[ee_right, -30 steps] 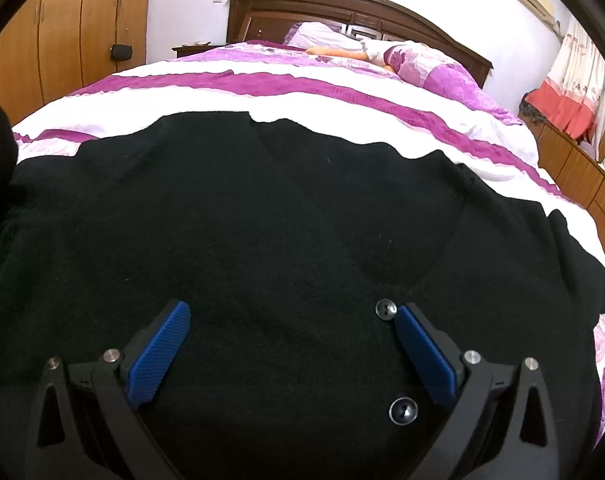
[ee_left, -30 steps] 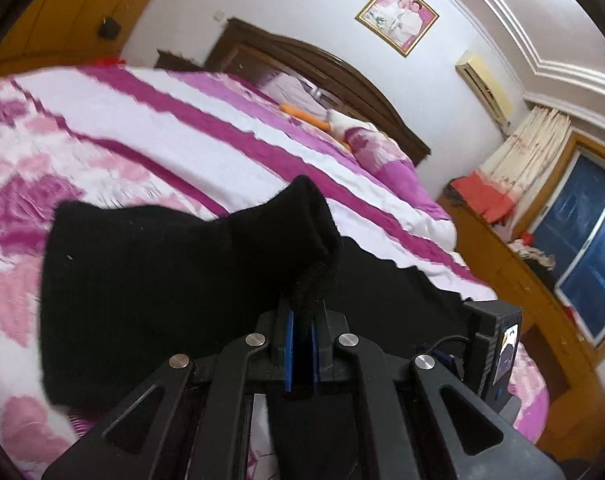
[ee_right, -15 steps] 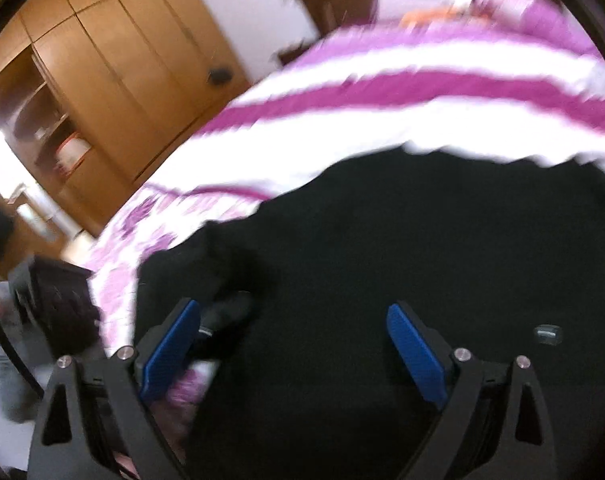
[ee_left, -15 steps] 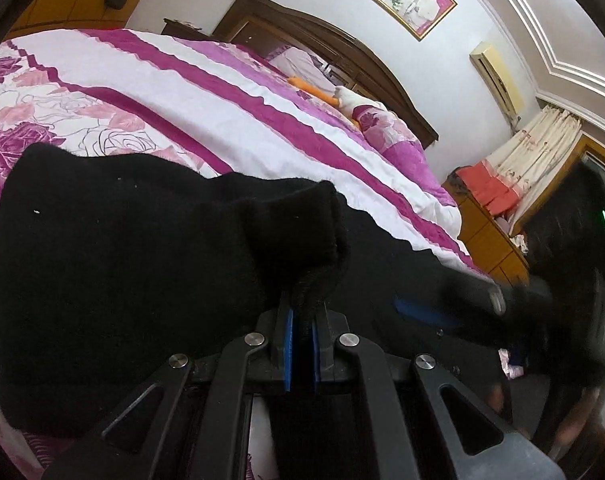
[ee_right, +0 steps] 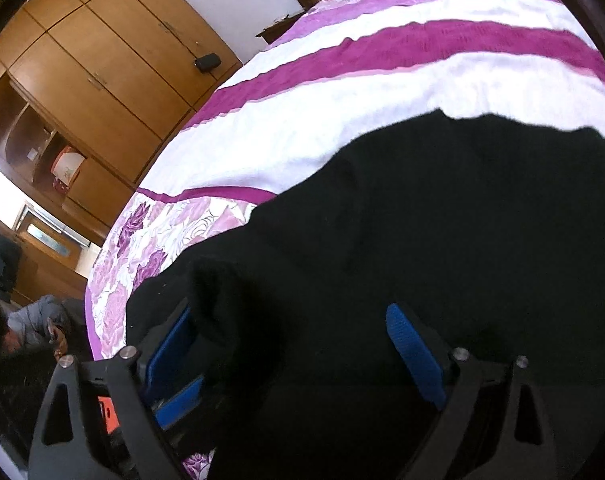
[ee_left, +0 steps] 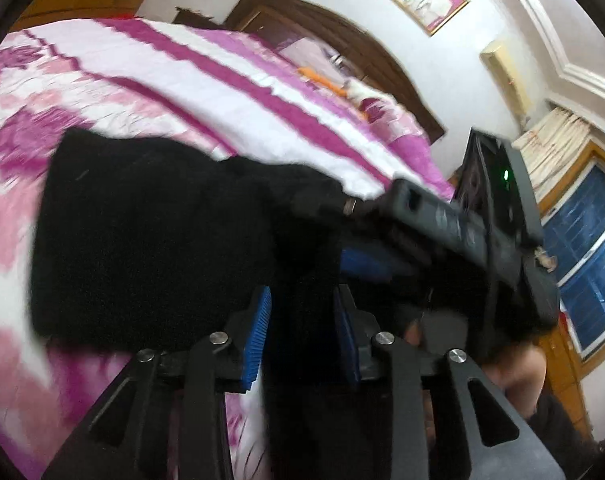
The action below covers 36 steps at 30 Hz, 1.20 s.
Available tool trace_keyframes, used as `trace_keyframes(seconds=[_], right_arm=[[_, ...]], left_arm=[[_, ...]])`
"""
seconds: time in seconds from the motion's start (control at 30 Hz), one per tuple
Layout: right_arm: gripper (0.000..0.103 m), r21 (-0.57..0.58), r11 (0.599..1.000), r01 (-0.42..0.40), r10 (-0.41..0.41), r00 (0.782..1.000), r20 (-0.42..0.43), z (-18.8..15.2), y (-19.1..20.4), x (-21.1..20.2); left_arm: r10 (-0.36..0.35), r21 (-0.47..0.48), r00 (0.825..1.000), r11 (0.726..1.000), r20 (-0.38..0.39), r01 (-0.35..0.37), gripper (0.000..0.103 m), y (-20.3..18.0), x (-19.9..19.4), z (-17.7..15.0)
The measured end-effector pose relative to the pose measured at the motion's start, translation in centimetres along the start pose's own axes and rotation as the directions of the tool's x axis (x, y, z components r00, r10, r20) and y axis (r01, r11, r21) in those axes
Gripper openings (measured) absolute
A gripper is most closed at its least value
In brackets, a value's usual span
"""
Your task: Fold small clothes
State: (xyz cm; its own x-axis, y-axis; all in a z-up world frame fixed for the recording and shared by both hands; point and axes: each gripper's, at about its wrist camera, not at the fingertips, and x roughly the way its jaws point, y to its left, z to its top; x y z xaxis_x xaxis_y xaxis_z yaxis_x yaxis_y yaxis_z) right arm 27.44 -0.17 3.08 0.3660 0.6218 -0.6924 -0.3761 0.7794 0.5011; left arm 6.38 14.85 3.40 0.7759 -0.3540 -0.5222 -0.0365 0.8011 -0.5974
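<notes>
A black knitted cardigan [ee_left: 142,240] lies spread on the bed, and it fills the right wrist view [ee_right: 462,220]. My left gripper [ee_left: 302,328] holds up a raised fold of its sleeve; the jaws are opening, and the blue pads stand apart with the cloth loose between them. My right gripper [ee_right: 292,344] has come in from the right, and one of its fingers [ee_left: 422,212] crosses just above the left pads. Its jaws are wide and closing, with the same raised fold [ee_right: 238,300] between the pads, which do not press on it.
The bed cover [ee_left: 222,64] is pink and white striped, with pillows by the dark headboard [ee_left: 342,52]. A wooden wardrobe [ee_right: 102,60] stands left of the bed, and a person [ee_right: 30,328] sits low beside it. A window [ee_left: 590,240] is on the right.
The left jaws, shut on the sleeve fold before, have parted. The right gripper swung left from the cardigan's buttoned front to the fold at the left gripper, its jaws narrowing a little.
</notes>
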Motion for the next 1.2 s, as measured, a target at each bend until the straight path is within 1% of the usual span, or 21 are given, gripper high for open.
trace_keyframes(seconds=[0.03, 0.13, 0.17, 0.2, 0.23, 0.3, 0.4, 0.47, 0.5, 0.53, 0.57, 0.6, 0.63, 0.67, 0.7, 0.77, 0.87, 0.93, 1.0, 1.1, 1.2], right_arm=[[0.085, 0.008, 1.0, -0.004, 0.004, 1.0, 0.007, 0.0, -0.2, 0.0], [0.067, 0.014, 1.0, -0.009, 0.009, 1.0, 0.001, 0.2, -0.4, 0.4], [0.058, 0.005, 1.0, -0.004, 0.004, 1.0, -0.005, 0.3, -0.3, 0.7], [0.052, -0.003, 1.0, 0.003, -0.003, 1.0, -0.008, 0.3, -0.1, 0.8], [0.051, -0.009, 1.0, 0.011, -0.011, 1.0, -0.01, 0.2, 0.0, 0.9], [0.05, -0.016, 1.0, 0.013, -0.013, 1.0, -0.01, 0.1, 0.2, 1.0], [0.05, -0.023, 1.0, 0.016, -0.016, 1.0, -0.022, -0.2, 0.5, 1.0], [0.051, 0.016, 1.0, -0.017, 0.017, 0.999, -0.04, -0.6, 0.4, 0.8], [0.051, 0.037, 0.999, -0.031, 0.032, 0.999, -0.042, -1.0, 0.4, 0.6], [0.051, 0.053, 0.998, -0.036, 0.038, 0.998, -0.041, -1.4, 0.5, 0.6], [0.051, 0.049, 0.999, -0.019, 0.022, 0.999, -0.048, -2.0, 0.9, 0.7], [0.047, 0.042, 0.999, -0.003, 0.005, 0.999, -0.052, -2.3, 1.1, 0.9], [0.04, 0.042, 0.999, 0.014, -0.012, 0.999, -0.051, -2.6, 1.4, 1.0], [0.016, 0.056, 0.998, 0.011, -0.008, 0.999, -0.05, -2.7, 1.4, 1.1], [0.009, 0.074, 0.997, -0.001, 0.005, 0.998, -0.065, -2.6, 1.3, 1.3], [0.008, 0.093, 0.995, -0.022, 0.029, 0.997, -0.078, -1.9, 1.1, 1.4], [0.007, 0.051, 0.998, -0.036, 0.04, 0.996, -0.08, -0.7, 1.8, 0.7], [0.007, 0.038, 0.998, -0.048, 0.051, 0.996, -0.078, 0.0, 2.1, -0.1], [0.007, 0.037, 0.997, -0.062, 0.064, 0.996, -0.063, 0.8, 2.0, -1.3], [0.007, 0.027, 0.998, -0.058, 0.058, 0.998, -0.024, 2.1, 1.2, -3.7], [0.007, -0.002, 0.999, -0.035, 0.035, 0.999, 0.0, 2.9, 0.3, -5.9]], left_arm=[[0.031, 0.011, 0.999, 0.999, -0.009, -0.031, 0.026, -0.1, -0.3, -0.6], [0.062, 0.07, 0.998, 0.996, -0.032, -0.059, 0.026, -0.9, -0.4, -1.5], [0.064, 0.088, 0.997, 0.994, -0.044, -0.06, 0.023, -1.1, -0.4, -1.6], [0.053, 0.086, 0.998, 0.995, -0.044, -0.049, 0.016, -1.0, -0.5, -1.6], [0.044, 0.076, 0.998, 0.996, -0.046, -0.041, 0.014, -0.9, -0.6, -1.6], [0.057, 0.05, 0.996, 0.997, -0.068, -0.054, 0.005, -0.4, -0.3, -1.6], [0.051, 0.004, 0.996, 0.999, -0.077, -0.051, 0.004, 0.4, -0.2, -1.6], [0.057, 0.01, 0.996, 0.998, -0.071, -0.056, 0.004, 0.3, -0.4, -1.7], [0.077, 0.029, 0.995, 0.997, -0.063, -0.075, 0.004, 0.0, -0.6, -1.9], [0.096, 0.05, 0.994, 0.994, -0.058, -0.093, 0.004, -0.4, -0.7, -2.1], [0.114, 0.074, 0.992, 0.991, -0.051, -0.11, 0.004, -0.9, -0.8, -2.3], [0.131, 0.098, 0.99, 0.987, -0.044, -0.127, 0.004, -1.4, -0.8, -2.5], [0.15, 0.127, 0.988, 0.981, -0.034, -0.145, 0.004, -2.1, -0.9, -2.8], [0.161, 0.15, 0.987, 0.976, -0.024, -0.155, 0.004, -2.5, -1.0, -2.9], [0.166, 0.171, 0.986, 0.972, -0.015, -0.161, 0.004, -3.0, -1.1, -3.1], [0.161, 0.218, 0.987, 0.963, 0.003, -0.158, 0.004, -3.9, -1.4, -3.8], [0.103, 0.257, 0.995, 0.961, 0.001, -0.1, 0.004, -4.6, -1.3, -4.7], [0.106, 0.23, 0.994, 0.968, -0.015, -0.1, 0.004, -4.3, -0.6, -4.9], [0.087, 0.182, 0.996, 0.98, -0.021, -0.082, 0.004, -4.0, -0.3, -4.9], [0.084, 0.185, 0.996, 0.979, 0.034, -0.089, 0.005, -4.3, -1.1, -5.2], [0.048, 0.178, 0.995, 0.982, 0.087, -0.063, 0.005, -4.5, -3.1, -5.1]])
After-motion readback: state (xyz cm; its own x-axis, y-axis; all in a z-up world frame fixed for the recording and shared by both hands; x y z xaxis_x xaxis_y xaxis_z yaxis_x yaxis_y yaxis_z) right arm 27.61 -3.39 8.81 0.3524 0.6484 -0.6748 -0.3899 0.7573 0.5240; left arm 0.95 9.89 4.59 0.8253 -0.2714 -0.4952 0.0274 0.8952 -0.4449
